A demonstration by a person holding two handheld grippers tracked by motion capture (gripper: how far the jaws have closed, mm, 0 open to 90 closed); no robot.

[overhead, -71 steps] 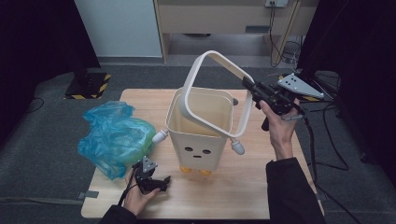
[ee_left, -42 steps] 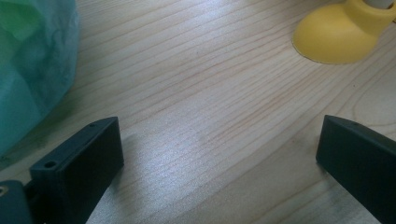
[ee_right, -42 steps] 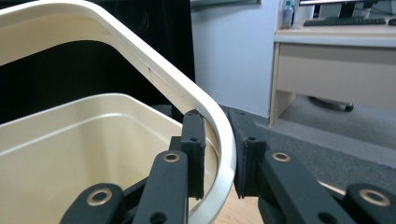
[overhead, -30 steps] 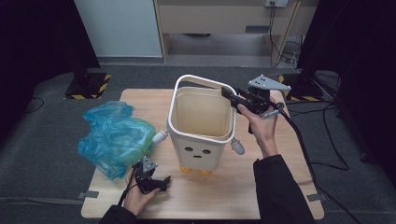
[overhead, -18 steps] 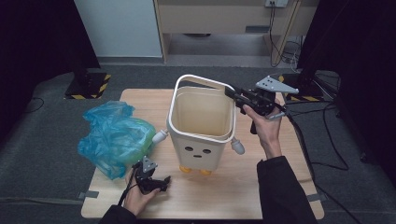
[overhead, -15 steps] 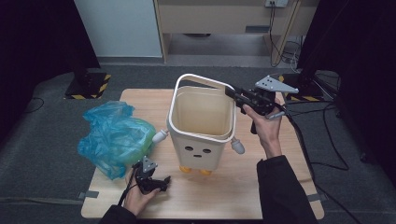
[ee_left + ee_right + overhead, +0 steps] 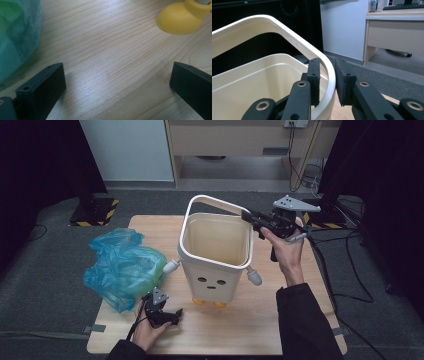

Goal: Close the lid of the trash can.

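Observation:
A cream bin [image 7: 215, 270] with a drawn face, stubby arms and yellow feet stands mid-table. Its cream rim ring [image 7: 210, 200] lies over the mouth, slightly raised at the back. At the ring's rear right corner my right gripper [image 7: 246, 215] is shut on it. The right gripper view has that ring [image 7: 294, 37] running between the two black jaws of the gripper [image 7: 327, 72], above the bin's hollow inside. Low at the front left, my left gripper [image 7: 172, 315] rests on the wood, open and holding nothing [image 7: 117, 80], near a yellow foot [image 7: 182, 17].
A crumpled blue plastic bag [image 7: 122, 265] with green inside lies left of the bin, close to the left gripper [image 7: 17, 32]. The wooden table [image 7: 250, 330] has bare wood in front of the bin. Cables trail off the right edge; a desk stands behind.
The ring, held up steeply 2.4 s ago, has come down onto the bin's mouth with my right gripper still on it. Over the last half second nothing moves. The left gripper stays put.

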